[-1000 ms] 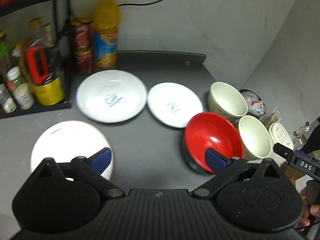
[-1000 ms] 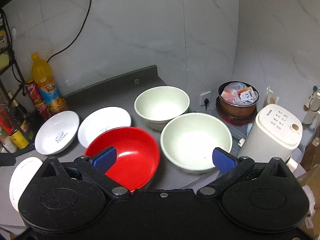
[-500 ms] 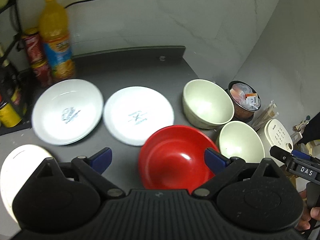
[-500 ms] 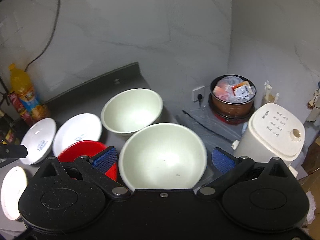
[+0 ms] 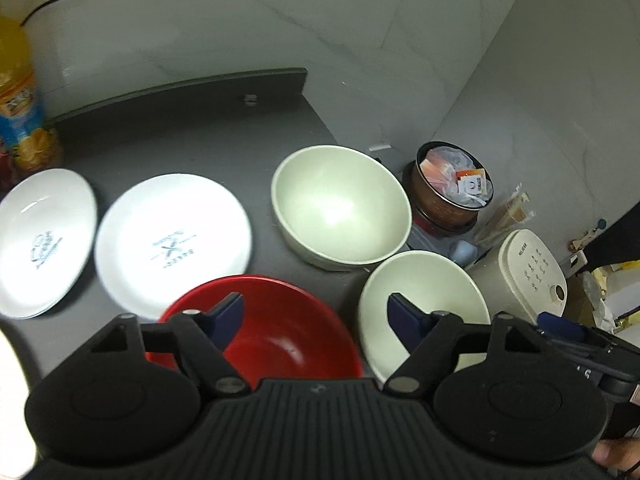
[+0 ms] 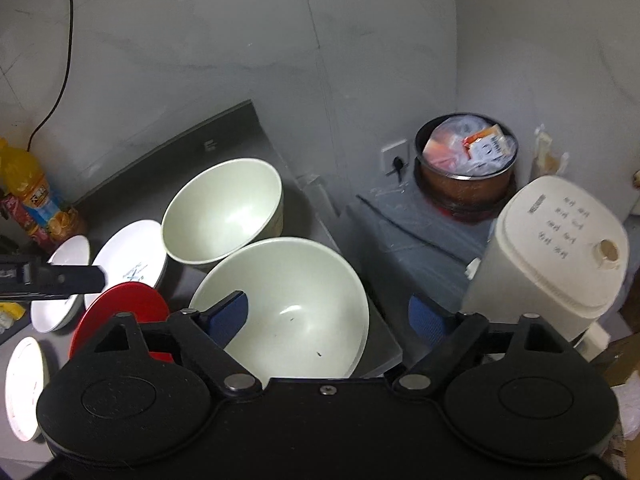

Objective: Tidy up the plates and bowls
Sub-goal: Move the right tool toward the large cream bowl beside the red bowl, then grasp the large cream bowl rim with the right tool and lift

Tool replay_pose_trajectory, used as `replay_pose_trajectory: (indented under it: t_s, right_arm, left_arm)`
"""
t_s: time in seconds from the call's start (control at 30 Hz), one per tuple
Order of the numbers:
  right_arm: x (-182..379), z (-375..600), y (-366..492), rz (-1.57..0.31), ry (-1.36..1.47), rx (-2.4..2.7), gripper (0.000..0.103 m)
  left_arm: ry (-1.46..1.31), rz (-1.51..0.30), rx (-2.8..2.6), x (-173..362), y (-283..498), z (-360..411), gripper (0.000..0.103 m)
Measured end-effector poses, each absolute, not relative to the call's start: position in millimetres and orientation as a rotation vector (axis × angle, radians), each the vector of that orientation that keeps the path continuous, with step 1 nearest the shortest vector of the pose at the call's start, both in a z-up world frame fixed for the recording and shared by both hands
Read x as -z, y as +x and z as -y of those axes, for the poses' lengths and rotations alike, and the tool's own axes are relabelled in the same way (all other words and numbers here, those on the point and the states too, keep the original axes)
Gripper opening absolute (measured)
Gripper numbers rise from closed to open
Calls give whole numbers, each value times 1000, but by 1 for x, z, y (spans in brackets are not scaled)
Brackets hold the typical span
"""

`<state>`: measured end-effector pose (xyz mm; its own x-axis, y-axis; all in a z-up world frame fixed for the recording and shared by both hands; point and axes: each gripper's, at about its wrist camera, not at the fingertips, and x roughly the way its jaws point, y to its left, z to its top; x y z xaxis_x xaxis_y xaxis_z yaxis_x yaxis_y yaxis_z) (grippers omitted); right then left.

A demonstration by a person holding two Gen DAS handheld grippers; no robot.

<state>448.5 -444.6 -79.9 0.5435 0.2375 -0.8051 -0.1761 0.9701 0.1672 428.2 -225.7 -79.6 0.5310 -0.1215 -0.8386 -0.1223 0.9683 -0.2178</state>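
On the dark grey counter (image 5: 200, 120) a red bowl (image 5: 288, 328) lies right under my left gripper (image 5: 316, 314), which is open; the left finger hangs over the bowl's inside, the right finger over the near cream bowl (image 5: 440, 288). Behind stands a second cream bowl (image 5: 340, 204). Two white plates (image 5: 172, 236) (image 5: 40, 240) lie to the left. My right gripper (image 6: 328, 314) is open above the near cream bowl (image 6: 296, 288), its left finger over the bowl's inside and its right finger outside the rim. The far cream bowl (image 6: 224, 212), red bowl (image 6: 120, 308) and white plates (image 6: 128, 256) lie left.
An orange juice bottle (image 5: 20, 100) stands at the back left. Off the counter's right edge sit a brown pot (image 6: 464, 176) full of packets and a white appliance (image 6: 556, 248). Another white plate (image 6: 24, 388) lies front left. The left gripper's body (image 6: 52, 280) crosses the plates.
Both grippers have swung to the right: the left one from the white plates to over the red bowl, the right one onto the near cream bowl. Both finger gaps have narrowed a little.
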Motion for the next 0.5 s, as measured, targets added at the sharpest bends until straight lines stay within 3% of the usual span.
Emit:
replay_pose_trajectory:
  t_s: [0.17, 0.5]
  right_arm:
    - [97, 452, 458, -1015, 97, -242, 78]
    - [127, 464, 467, -1113, 153, -228, 53]
  left_arm:
    - [-262, -1052, 19, 95, 443, 239, 59]
    - [-238, -1100, 108, 119, 468, 262, 41]
